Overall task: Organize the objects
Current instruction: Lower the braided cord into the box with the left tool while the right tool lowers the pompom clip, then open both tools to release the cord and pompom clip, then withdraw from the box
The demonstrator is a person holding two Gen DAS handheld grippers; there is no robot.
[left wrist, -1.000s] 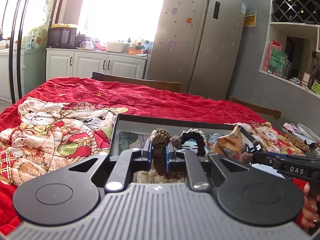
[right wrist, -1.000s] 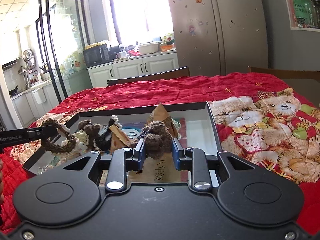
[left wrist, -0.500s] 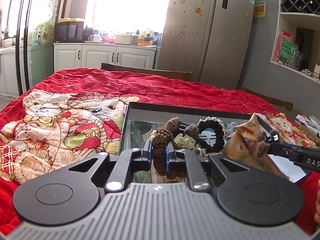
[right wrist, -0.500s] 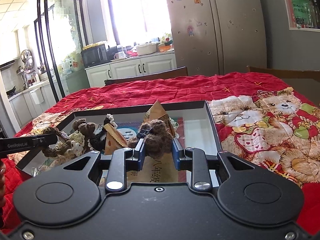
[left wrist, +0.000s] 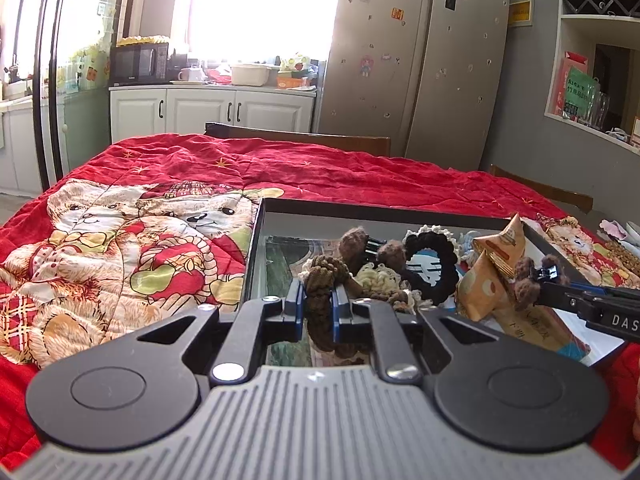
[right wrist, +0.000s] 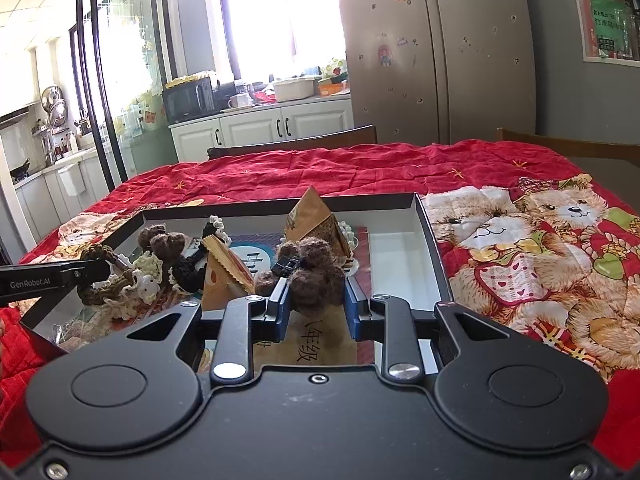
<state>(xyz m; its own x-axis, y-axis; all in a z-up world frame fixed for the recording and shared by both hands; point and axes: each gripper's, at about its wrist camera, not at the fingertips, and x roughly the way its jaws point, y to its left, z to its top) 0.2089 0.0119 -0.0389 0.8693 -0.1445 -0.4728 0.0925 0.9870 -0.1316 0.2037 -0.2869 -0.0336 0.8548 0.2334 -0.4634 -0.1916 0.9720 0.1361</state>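
Red teddy-bear quilt [left wrist: 132, 248] carrying a black tray [right wrist: 430, 240] — both grippers loaded.
Left gripper [left wrist: 318, 308] is clamping a brown braided scrunchie [left wrist: 320, 280]; right gripper [right wrist: 316, 300] is squeezing a fuzzy brown hair clip [right wrist: 316, 276].

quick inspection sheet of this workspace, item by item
Surface: red teddy-bear quilt covers the table.
Job's things: black tray holds a black scrunchie, cream crochet piece, triangular snack packs and booklets.
Clutter: nothing seen outside the tray.
Grippers: left gripper shut on a braided brown hair tie; right gripper shut on a fuzzy brown hair clip.
Cables: nothing seen.
Surroundings: fridge, microwave, wooden chairs.
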